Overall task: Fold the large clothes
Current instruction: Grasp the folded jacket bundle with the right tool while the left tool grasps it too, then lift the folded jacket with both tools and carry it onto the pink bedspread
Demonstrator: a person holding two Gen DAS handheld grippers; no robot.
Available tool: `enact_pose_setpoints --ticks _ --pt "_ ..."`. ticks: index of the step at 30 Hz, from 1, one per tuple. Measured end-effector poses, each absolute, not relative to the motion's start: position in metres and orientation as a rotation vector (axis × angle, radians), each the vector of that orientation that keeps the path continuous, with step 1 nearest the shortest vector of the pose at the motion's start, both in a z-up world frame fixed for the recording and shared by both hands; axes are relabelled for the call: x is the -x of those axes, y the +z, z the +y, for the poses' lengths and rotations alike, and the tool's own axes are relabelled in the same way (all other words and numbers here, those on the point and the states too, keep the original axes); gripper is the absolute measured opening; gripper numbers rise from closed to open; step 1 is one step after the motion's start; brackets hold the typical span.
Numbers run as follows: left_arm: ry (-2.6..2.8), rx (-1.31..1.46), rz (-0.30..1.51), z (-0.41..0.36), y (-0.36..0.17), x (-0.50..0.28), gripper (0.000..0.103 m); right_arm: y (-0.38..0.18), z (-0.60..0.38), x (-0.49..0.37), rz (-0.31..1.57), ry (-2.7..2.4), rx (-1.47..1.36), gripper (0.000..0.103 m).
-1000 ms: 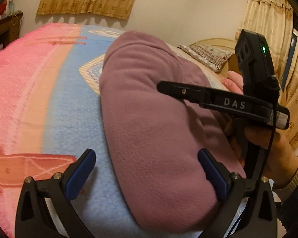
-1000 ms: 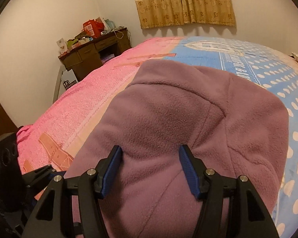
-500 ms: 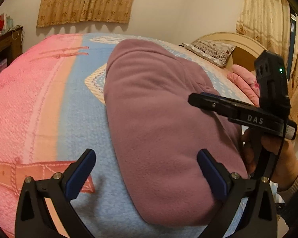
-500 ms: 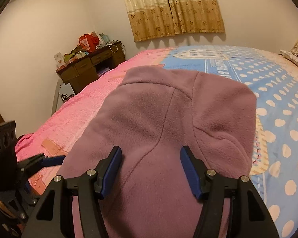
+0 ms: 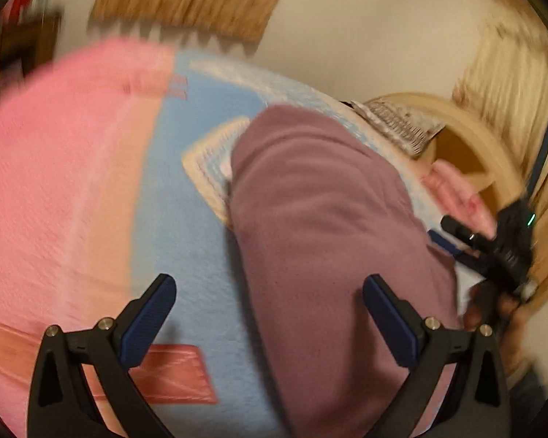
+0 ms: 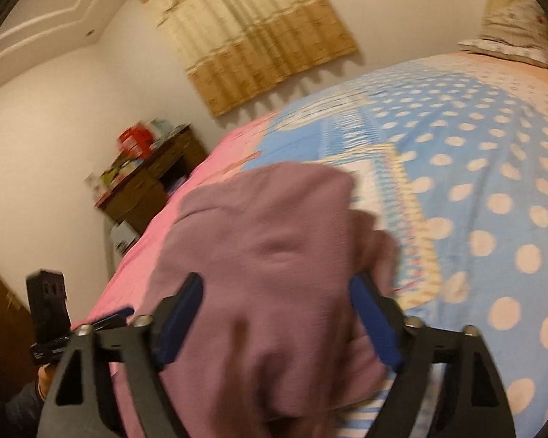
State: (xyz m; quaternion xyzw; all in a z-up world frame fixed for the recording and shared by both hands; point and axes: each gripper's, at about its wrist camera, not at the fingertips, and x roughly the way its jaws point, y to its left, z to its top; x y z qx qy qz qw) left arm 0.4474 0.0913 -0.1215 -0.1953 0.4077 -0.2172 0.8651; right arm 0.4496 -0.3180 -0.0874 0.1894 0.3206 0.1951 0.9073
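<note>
Both claws have pulled back and up from the purple fleece since the earlier frames, and the views now swing and blur with the motion. Nearest in the left view, the left claw (image 5: 270, 306) stands released, its blue pads wide apart and holding nothing; the folded fleece (image 5: 321, 226) fills the lower centre and right of that frame, running from the bottom edge up toward the middle, so its long axis lies roughly along the claw's line of sight and a little to the right of it. Only the right pad overlaps the cloth in the picture; the left pad hangs over bare blue blanket (image 5: 186, 219).

In the right view, the right claw (image 6: 277, 314) is likewise spread open, with the fleece (image 6: 266, 241) bulging between and beyond its pads at lower centre; whether the pads touch the cloth is lost in the blur. By my judgement the right claw sits nearer the bundle and squarer to it.

Farther off, the other claw (image 5: 493, 244) shows at the right edge of the left view, beside the fleece. Beyond lie a pink pile (image 5: 456, 189), a pillow (image 5: 398, 124) and the headboard (image 5: 467, 135) at upper right. A cluttered desk (image 6: 146, 182) stands at middle left of the right view, curtains (image 6: 259, 43) above. Nothing on the blanket blocks either claw.
</note>
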Motion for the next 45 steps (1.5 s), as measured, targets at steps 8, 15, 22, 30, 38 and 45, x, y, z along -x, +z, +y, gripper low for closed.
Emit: enact_pose_setpoints --ticks 8,15,22,30,38,45 --pt "-0.640 0.589 0.956 0.090 -0.160 -0.475 0.103 -0.140 -0.344 -0.488 0.816 0.420 -0.569 0.088" --pt "-0.714 0.615 1.004 0.078 -0.170 -0.490 0.103 -0.164 -0.344 -0.506 0.837 0.463 -0.647 0.098" --pt "-0.711 0.520 0.988 0.057 -0.163 -0.484 0.103 -0.163 -0.320 -0.524 0.869 0.523 -0.621 0.091" --pt "-0.699 0.453 0.930 0.043 -0.148 -0.481 0.092 -0.155 -0.316 -0.505 0.802 0.591 -0.612 0.050" --pt "-0.672 0.410 0.854 0.052 -0.125 -0.456 0.078 -0.135 -0.311 -0.483 0.727 0.656 -0.675 0.047" --pt "-0.591 0.400 0.788 0.089 -0.096 -0.412 0.078 -0.106 -0.270 -0.457 0.723 0.738 -0.659 0.047"
